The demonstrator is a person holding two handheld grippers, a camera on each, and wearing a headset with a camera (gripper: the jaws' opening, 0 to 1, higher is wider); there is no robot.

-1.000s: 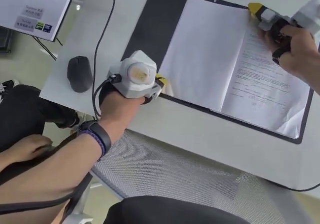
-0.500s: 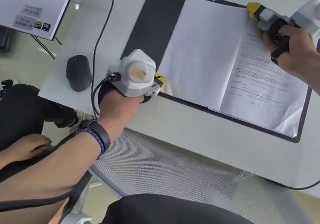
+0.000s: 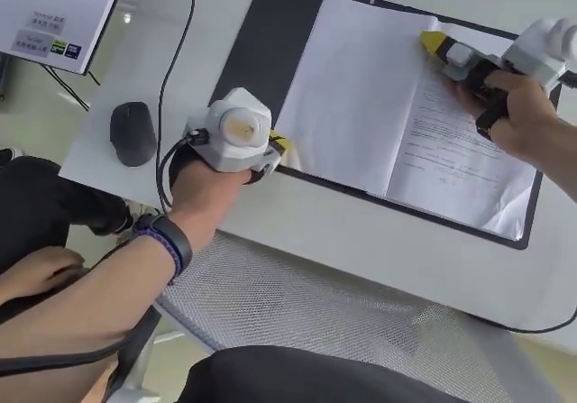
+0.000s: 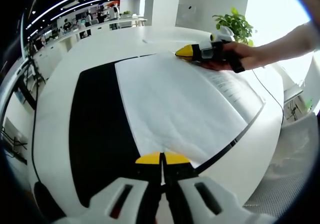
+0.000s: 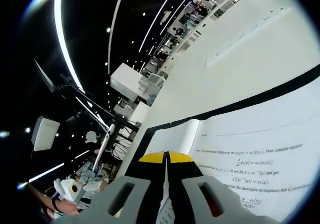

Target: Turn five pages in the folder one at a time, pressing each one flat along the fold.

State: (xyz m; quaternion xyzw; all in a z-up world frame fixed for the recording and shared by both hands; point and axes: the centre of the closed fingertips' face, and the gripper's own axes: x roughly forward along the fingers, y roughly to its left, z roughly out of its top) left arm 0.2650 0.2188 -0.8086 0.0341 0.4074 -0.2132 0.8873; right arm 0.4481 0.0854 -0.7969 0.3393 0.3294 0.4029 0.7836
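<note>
The black folder lies open on the white table. A blank turned page covers its left half and a printed page its right half. My right gripper is shut, its yellow tips resting at the far end of the fold; in the right gripper view the gripper lies on the printed page. My left gripper is shut at the folder's near left corner. In the left gripper view the gripper touches the near edge of the blank page.
A black mouse and its cable lie left of the folder, and a laptop sits at the far left corner. The table edge runs just in front of the folder, above a mesh chair.
The right gripper has slid a short way along the fold toward me. The left gripper has kept its place at the folder's corner. The head camera has shifted slightly.
</note>
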